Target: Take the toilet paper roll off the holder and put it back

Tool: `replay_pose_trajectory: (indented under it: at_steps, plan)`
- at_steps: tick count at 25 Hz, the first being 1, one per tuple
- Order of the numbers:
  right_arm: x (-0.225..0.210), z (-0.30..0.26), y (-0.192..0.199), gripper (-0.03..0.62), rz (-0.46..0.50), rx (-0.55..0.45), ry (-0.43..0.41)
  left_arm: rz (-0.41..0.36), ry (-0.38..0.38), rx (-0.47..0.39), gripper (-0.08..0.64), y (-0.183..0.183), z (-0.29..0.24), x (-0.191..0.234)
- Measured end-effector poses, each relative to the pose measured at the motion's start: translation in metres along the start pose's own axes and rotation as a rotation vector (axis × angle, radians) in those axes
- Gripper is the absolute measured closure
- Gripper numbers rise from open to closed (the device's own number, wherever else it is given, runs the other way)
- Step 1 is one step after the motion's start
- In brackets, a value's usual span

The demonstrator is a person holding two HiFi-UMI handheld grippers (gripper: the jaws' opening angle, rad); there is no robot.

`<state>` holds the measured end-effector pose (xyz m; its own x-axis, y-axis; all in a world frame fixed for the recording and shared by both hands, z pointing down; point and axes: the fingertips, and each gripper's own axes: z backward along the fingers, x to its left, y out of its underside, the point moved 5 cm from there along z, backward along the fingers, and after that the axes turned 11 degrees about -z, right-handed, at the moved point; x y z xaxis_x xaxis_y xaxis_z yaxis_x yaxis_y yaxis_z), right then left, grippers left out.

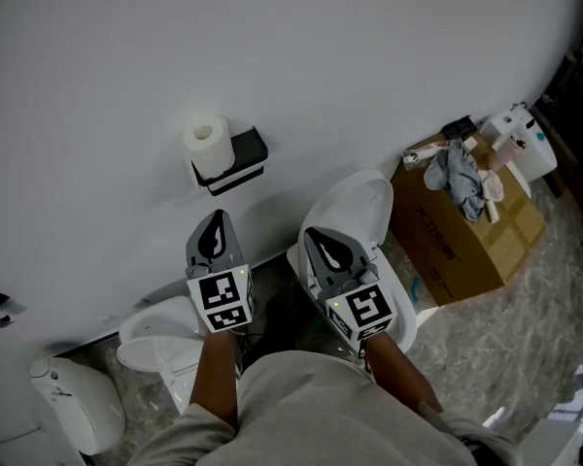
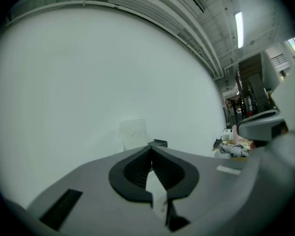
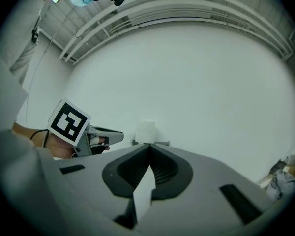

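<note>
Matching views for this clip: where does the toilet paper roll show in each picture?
Head view: roll upper left of centre, at the black holder.
Left gripper view: roll near centre, pale against the wall.
Right gripper view: roll near centre.
Shared landmark: the black holder beside it.

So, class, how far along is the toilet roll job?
Nothing done: the white toilet paper roll sits on its black wall holder. In hand: nothing; left gripper and right gripper are shut, empty, short of it. Left: remove it, then rehang it.
</note>
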<state>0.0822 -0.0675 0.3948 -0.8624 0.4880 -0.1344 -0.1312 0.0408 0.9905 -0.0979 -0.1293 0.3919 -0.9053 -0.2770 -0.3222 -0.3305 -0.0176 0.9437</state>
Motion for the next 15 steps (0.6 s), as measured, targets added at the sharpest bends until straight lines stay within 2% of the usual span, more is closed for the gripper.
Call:
replay_pose_trajectory:
  at_steps: [6, 10, 15]
  plan:
    - [-0.002, 0.023, -0.013, 0.588, 0.024, -0.023, 0.006, 0.018, 0.004, -0.026, 0.549, -0.007, 0.038, -0.014]
    - [0.015, 0.036, -0.019, 0.588, 0.163, -0.02, -0.012, 0.035, -0.011, -0.015, 0.549, 0.0, 0.067, -0.019]
    - [0.038, 0.044, -0.02, 0.588, 0.154, -0.026, -0.075, 0.043, -0.021, 0.0, 0.549, 0.002, 0.095, -0.024]
